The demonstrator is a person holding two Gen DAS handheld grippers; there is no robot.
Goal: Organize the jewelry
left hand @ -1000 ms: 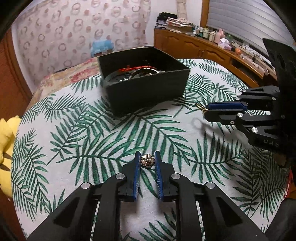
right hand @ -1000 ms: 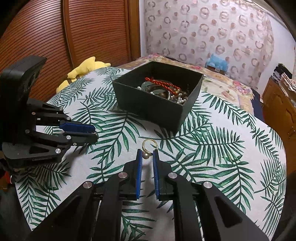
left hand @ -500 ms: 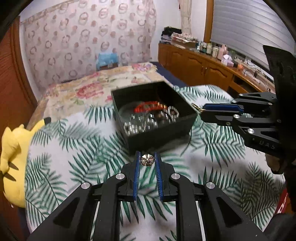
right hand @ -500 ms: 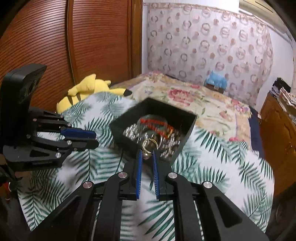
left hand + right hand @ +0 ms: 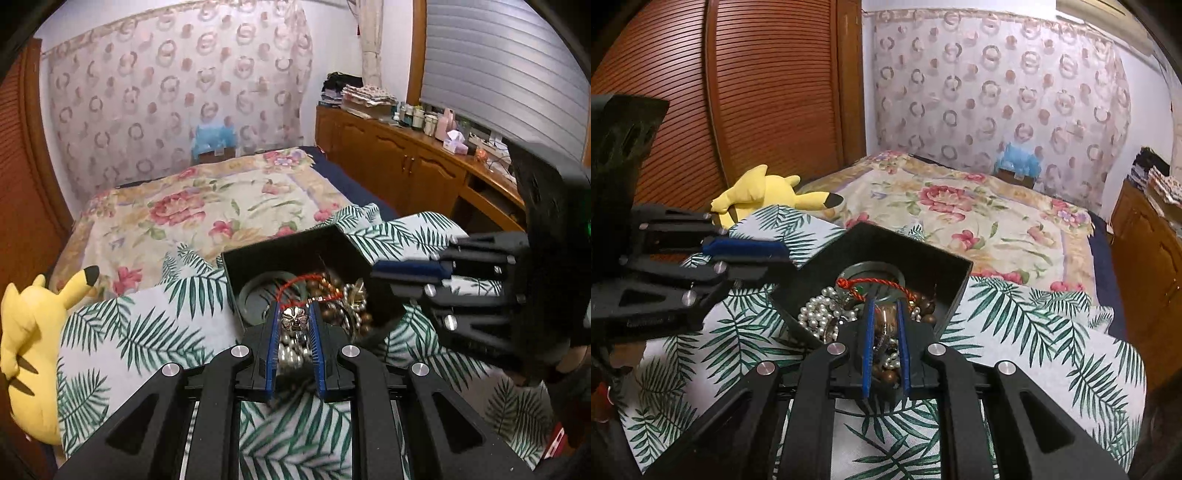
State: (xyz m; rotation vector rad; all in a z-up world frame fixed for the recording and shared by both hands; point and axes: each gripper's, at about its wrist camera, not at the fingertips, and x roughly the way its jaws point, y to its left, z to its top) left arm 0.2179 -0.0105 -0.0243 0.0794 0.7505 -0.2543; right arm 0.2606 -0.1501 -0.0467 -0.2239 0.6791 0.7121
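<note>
Item: left gripper (image 5: 294, 314), narrowly parted, blue pads clamped on a small silver flower-shaped ornament (image 5: 294, 318) at the fingertips. The ornament sits pinched between both pads, above the near edge of the black box (image 5: 291, 246).

Item: right gripper (image 5: 885, 308), jaws drawn nearly together, tips over the interior of the black box (image 5: 955, 291). Whether a piece is pinched between its pads cannot be told; the gap looks onto the clutter of the box. In the left wrist view the same gripper (image 5: 373, 275) enters from the right, its tip over the box's right wall.

Item: black box, open-topped, square, resting on a palm-leaf-print cloth (image 5: 147, 332). Contents: a red cord (image 5: 882, 283), a white pearl strand (image 5: 816, 314), brown beads (image 5: 332, 291), a dark round bangle (image 5: 255, 291), all heaped and tangled together.

Surroundings: yellow plush toy (image 5: 26, 332) at the left edge of the cloth; floral bedspread (image 5: 960, 206) beyond the box; patterned curtain (image 5: 997, 85) behind; wooden cabinet (image 5: 399, 173) along the right wall, its top crowded with bottles.
</note>
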